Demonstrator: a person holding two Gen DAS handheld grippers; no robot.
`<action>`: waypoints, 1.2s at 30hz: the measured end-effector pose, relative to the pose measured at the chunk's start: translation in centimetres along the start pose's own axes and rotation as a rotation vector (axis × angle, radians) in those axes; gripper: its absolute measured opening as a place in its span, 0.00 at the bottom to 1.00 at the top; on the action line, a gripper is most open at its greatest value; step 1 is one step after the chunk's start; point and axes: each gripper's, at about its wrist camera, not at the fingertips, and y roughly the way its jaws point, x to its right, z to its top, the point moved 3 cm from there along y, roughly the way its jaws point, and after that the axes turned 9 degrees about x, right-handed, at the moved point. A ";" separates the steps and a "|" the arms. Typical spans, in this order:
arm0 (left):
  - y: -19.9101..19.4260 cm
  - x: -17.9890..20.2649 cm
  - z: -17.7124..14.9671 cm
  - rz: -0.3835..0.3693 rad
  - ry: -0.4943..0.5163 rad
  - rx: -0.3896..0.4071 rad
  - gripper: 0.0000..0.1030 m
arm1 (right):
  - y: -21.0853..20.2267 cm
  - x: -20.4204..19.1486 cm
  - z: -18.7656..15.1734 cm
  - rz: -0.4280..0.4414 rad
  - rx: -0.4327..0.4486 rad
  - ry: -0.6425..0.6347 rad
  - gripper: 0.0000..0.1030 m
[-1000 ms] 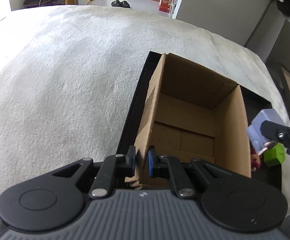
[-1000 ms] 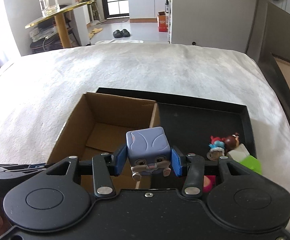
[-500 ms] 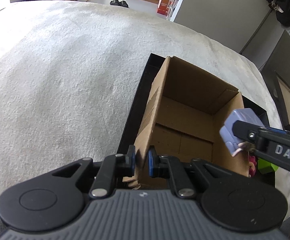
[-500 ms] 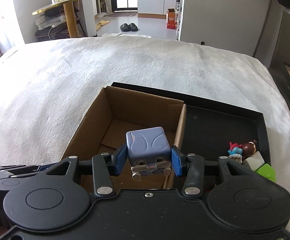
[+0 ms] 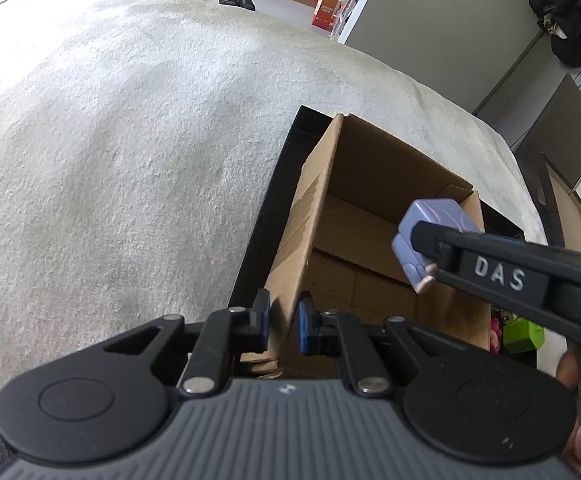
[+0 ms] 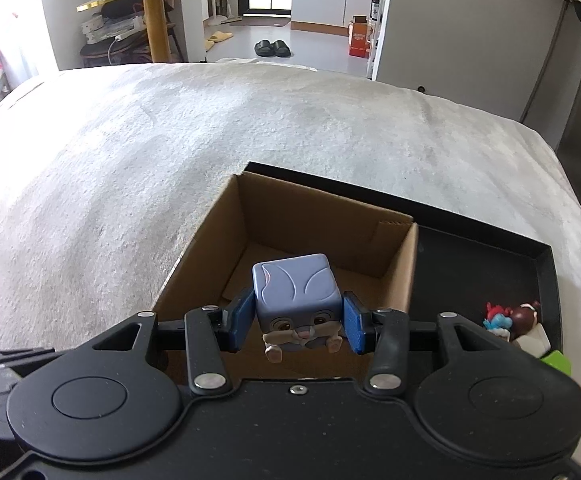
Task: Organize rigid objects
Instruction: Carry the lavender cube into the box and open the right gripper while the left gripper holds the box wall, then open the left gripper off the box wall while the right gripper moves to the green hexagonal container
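My right gripper (image 6: 296,324) is shut on a purple-blue cube toy with a rabbit face (image 6: 295,300) and holds it over the open cardboard box (image 6: 322,216). The cube toy (image 5: 430,232) also shows in the left wrist view, above the box interior. My left gripper (image 5: 284,318) is shut on the near left wall of the cardboard box (image 5: 302,248). The box stands at the left end of a black tray (image 6: 490,248) and looks empty inside.
Small figurines (image 6: 510,318), a white block and a green block (image 6: 556,360) lie at the tray's right end; the green block (image 5: 524,332) also shows in the left wrist view. The tray sits on a white textured cover (image 5: 130,140). Dark furniture stands at the right.
My right gripper has carried the cube toy leftward from beside the box to above its opening. My left gripper has kept its hold on the box wall.
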 end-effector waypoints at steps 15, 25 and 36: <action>0.2 -0.2 -0.1 -0.005 -0.011 -0.004 0.12 | -0.6 0.4 2.4 0.021 0.087 0.015 0.40; 0.0 0.4 -0.1 0.019 0.026 0.003 0.12 | -2.0 3.8 -0.5 -0.029 0.038 0.065 0.53; 0.0 1.4 -0.3 0.079 0.097 0.005 0.12 | -3.6 8.5 -3.4 -0.071 0.029 0.133 0.60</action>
